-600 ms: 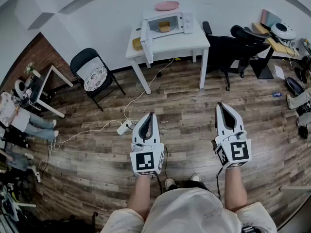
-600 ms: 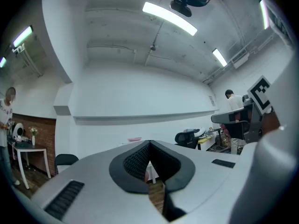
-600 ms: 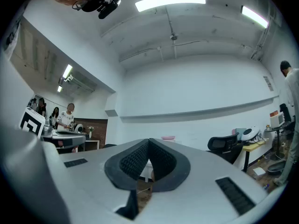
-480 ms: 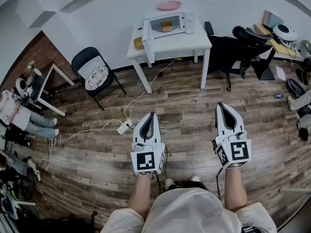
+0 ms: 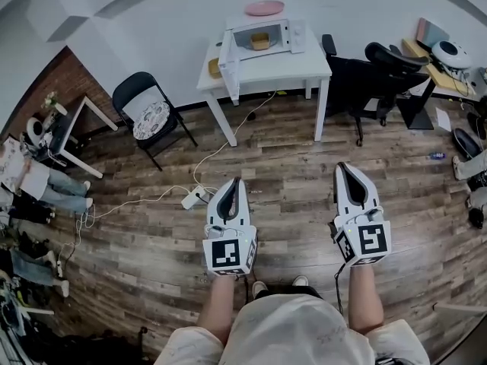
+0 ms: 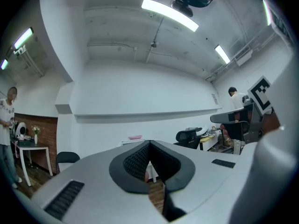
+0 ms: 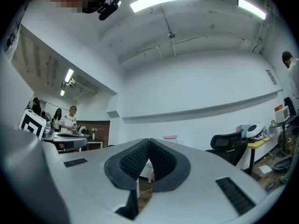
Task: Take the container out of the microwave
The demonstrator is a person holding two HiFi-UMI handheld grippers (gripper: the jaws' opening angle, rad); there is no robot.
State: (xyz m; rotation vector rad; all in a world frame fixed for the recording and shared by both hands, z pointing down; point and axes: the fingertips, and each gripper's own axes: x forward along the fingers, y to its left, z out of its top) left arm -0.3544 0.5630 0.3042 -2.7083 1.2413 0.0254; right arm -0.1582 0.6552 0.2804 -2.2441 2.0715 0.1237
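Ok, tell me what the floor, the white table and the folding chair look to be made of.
Floor: wood or wood-look laminate planks, matte; grain and plank seams show.
White table: smooth, plain white top and legs, probably painted or laminated board; can't tell which.
Folding chair: thin black frame, likely metal tube; the patterned seat looks like fabric.

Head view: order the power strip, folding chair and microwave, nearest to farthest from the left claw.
1. Power strip, on the floor just left of the left claw.
2. Folding chair, farther back-left.
3. Microwave, on the white table by the far wall.
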